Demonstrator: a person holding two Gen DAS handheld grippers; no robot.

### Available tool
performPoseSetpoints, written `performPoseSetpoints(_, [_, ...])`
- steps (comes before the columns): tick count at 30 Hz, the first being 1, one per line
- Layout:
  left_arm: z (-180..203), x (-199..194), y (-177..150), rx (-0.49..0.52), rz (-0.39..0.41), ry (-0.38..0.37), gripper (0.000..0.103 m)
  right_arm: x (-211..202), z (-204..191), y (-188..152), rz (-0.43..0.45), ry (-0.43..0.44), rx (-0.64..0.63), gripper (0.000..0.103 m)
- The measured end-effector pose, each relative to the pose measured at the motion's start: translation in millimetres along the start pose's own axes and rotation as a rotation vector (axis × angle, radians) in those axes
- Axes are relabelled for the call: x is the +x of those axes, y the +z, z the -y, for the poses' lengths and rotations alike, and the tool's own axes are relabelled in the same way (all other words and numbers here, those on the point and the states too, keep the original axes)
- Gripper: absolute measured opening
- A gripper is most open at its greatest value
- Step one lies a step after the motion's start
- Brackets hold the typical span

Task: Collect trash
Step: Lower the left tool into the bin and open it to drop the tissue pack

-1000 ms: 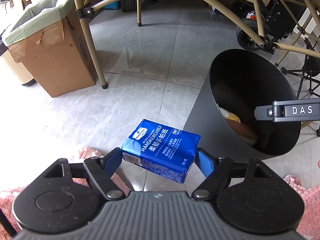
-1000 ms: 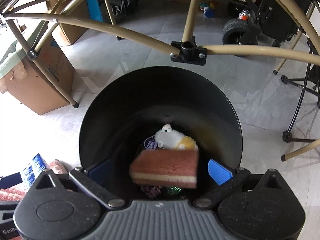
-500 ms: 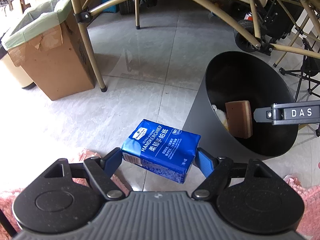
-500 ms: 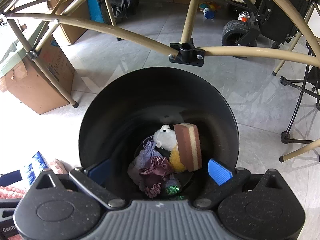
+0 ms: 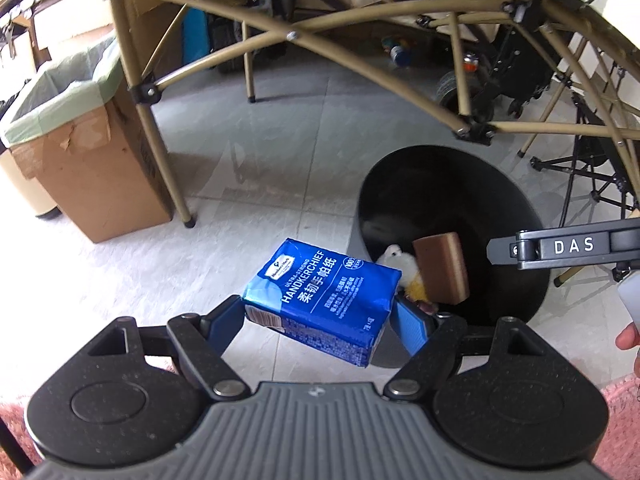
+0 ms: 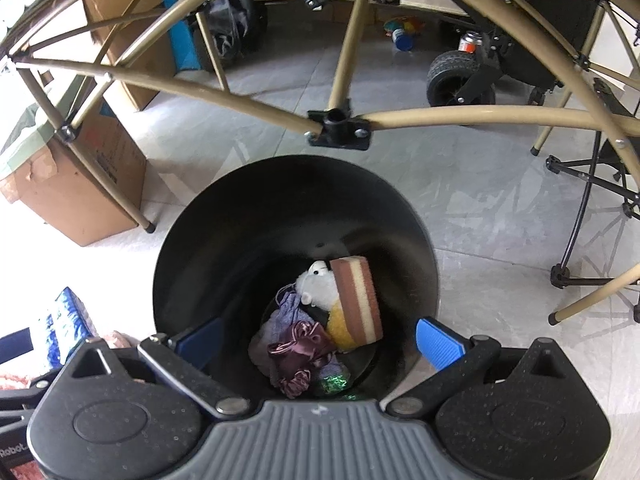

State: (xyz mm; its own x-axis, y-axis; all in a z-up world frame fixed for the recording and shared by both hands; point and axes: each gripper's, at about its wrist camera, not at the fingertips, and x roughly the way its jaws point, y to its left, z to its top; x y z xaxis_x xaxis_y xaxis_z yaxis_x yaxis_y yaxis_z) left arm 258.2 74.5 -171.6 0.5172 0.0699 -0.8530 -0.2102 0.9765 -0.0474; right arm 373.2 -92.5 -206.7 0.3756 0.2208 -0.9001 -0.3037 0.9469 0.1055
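- Blue film-wrapped handkerchief pack [image 5: 320,300]: pinched at its two short ends between the blue pads of the left gripper [image 5: 320,316], held clear of the tiled floor [image 5: 256,152], tilted, just beside the near wall of the black bin [image 5: 500,192].
- Likely handling: light, soft and compressible, with a glossy and somewhat slippery wrap; best taken across the ends as shown, firmly enough to stop sliding, not so hard as to crush.
- Left hand pose: fingers [image 5: 224,324] angled steeply downward, pack ahead of the camera, bin rim ahead and to the right; not yet over the opening.
- Right gripper [image 6: 320,338]: fingers [image 6: 438,342] spread wide, nothing between them; aimed steeply down into the bin mouth.
- Bin contents: brown-and-cream sponge [image 6: 356,300] leaning on a white and yellow plush toy [image 6: 320,288], purple fabric [image 6: 300,352] beneath.
- Surroundings: tan folding-frame legs [image 5: 156,152], lined cardboard box [image 5: 80,160] at left.
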Motion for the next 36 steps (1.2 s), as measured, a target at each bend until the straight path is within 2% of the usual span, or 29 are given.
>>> performPoseSetpoints(9, [35.9, -13.2, 8.8, 0.069, 0.057, -0.030, 0.080, -22.1, 36.3, -6.5, 0.062, -0.014, 0.090, 0.103])
performPoseSetpoints(25, [104.5, 8.2, 23.8, 0.201, 0.024, -0.062, 0.080, -38.8, 103.8, -25.6, 0.096, -0.054, 0.240, 0.103])
performPoseSetpoints(36, [133.0, 31.4, 36.5, 0.205, -0.024, -0.040, 0.080, -42.3, 146.5, -36.9, 0.111, -0.081, 0.357, 0.103])
